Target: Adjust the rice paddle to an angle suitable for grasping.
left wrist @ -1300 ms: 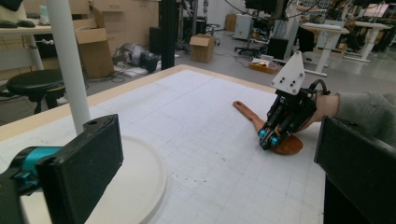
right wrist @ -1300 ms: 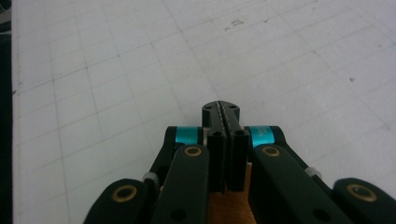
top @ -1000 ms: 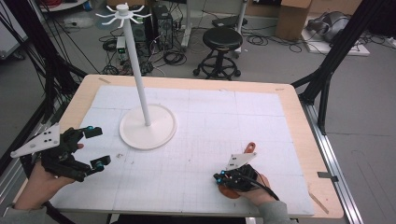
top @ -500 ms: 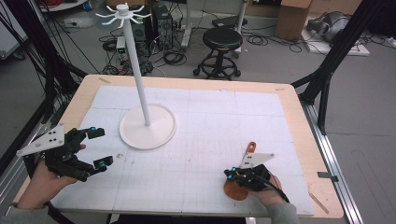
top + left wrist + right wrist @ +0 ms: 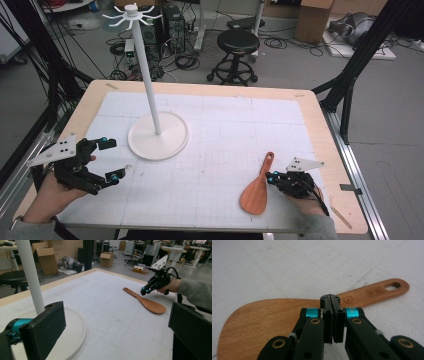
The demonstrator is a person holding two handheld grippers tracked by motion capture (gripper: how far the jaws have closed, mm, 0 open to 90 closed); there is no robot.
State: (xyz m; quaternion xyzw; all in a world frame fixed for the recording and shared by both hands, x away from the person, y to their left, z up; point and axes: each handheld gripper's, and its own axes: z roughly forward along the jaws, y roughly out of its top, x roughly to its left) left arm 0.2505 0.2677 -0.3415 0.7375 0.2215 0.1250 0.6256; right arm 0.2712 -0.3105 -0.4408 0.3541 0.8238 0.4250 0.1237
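My right gripper (image 5: 272, 176) has its jaws pressed together with nothing between them. The flat reddish-brown wooden spatula (image 5: 256, 188) lies on the white gridded mat (image 5: 220, 135) just beyond those fingertips. It has a smooth grain, a broad rounded blade, and a narrow handle with a stamped mark and an oval hanging hole.

My left gripper (image 5: 111, 160) has its jaws wide apart and empty. The matte white stand with a round disc base and slim upright pole (image 5: 155, 127) rises just ahead of those fingers. The spatula lies well apart across bare mat.
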